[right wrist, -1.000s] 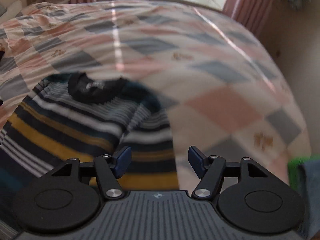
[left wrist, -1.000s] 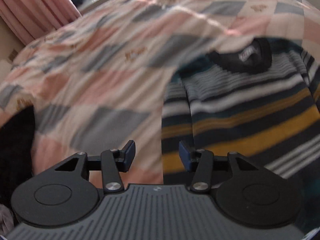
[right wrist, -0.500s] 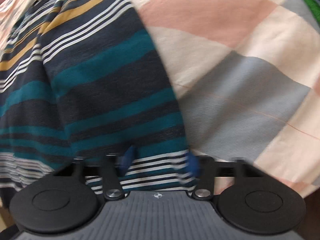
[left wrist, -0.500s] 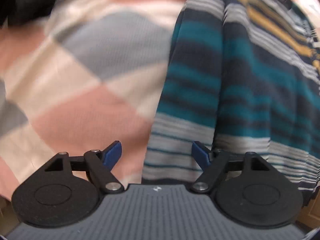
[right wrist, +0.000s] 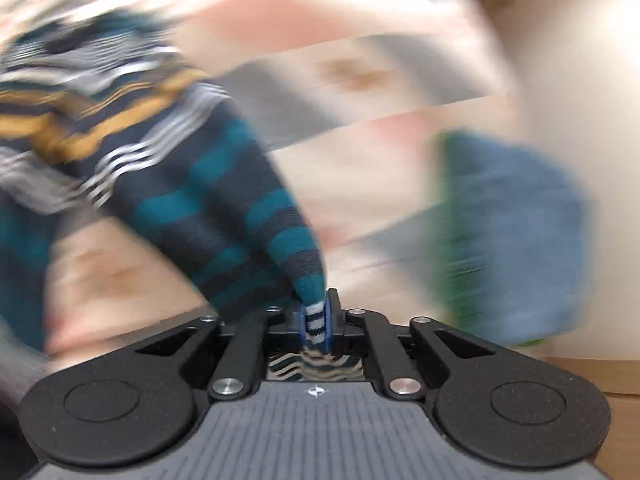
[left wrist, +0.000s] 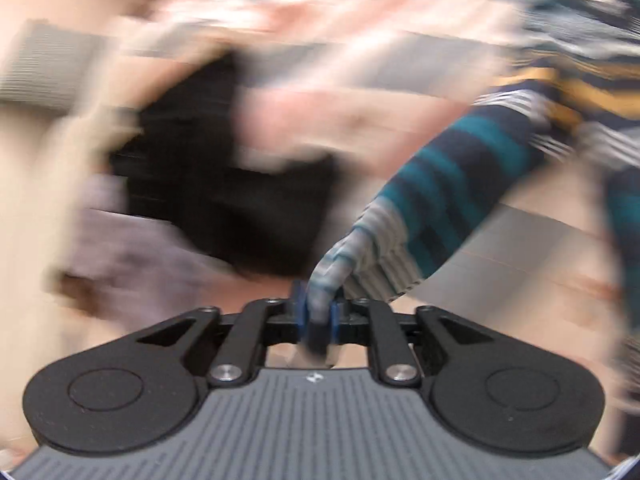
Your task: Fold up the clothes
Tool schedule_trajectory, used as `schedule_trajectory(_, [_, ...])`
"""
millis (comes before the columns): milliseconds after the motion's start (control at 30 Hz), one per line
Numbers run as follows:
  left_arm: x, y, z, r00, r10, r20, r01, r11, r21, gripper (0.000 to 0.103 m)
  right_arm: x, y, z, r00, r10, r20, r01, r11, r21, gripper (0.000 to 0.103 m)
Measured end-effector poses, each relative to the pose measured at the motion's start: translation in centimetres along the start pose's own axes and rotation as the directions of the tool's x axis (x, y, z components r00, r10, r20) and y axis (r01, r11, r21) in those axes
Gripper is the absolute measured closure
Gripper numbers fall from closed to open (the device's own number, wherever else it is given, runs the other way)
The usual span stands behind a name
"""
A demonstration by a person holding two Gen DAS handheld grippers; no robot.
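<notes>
We find both hand-held grippers, left (left wrist: 316,318) and right (right wrist: 316,318), clamped on the sweater (right wrist: 208,200) hem at lower centre; it stretches up over the bed (right wrist: 384,148). Views blurred.

No readable text, label, number or brand is showing anywhere; both views are blurring with motion.

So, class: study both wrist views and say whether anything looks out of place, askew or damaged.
Nothing looks damaged or spilled. The striped sweater is pulled up off the checked bedspread, its hem pinched by the left gripper and right gripper. Both views are motion-blurred.
</notes>
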State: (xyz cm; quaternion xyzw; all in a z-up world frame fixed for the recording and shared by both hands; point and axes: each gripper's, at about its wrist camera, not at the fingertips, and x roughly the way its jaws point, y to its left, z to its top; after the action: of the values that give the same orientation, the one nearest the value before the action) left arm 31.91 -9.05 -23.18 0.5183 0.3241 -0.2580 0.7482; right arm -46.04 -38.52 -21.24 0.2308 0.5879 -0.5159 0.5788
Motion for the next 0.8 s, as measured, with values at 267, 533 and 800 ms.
schedule_trajectory(267, [1.9, 1.5, -2.4, 0.993, -0.093, -0.076, 0.08, 0.985, -0.153, 0.061, -0.8, 1.2, -4.9, 0.973, 0.219, 0.067, -0.229, 0.93, 0.287, 0.037])
schedule_trajectory(533, [-1.4, -12.2, -13.9, 0.677, -0.719, -0.157, 0.632, 0.677, -0.378, 0.064, 0.0, 14.4, -19.2, 0.712, 0.698, 0.073, -0.587, 0.536, 0.607, 0.037])
schedule_trajectory(800, [0.7, -16.2, -19.0, 0.506, -0.86, -0.061, 0.613, 0.409, -0.676, 0.058, 1.6, 19.8, -24.6, 0.68, 0.715, 0.161, -0.572, 0.381, 0.726, 0.036])
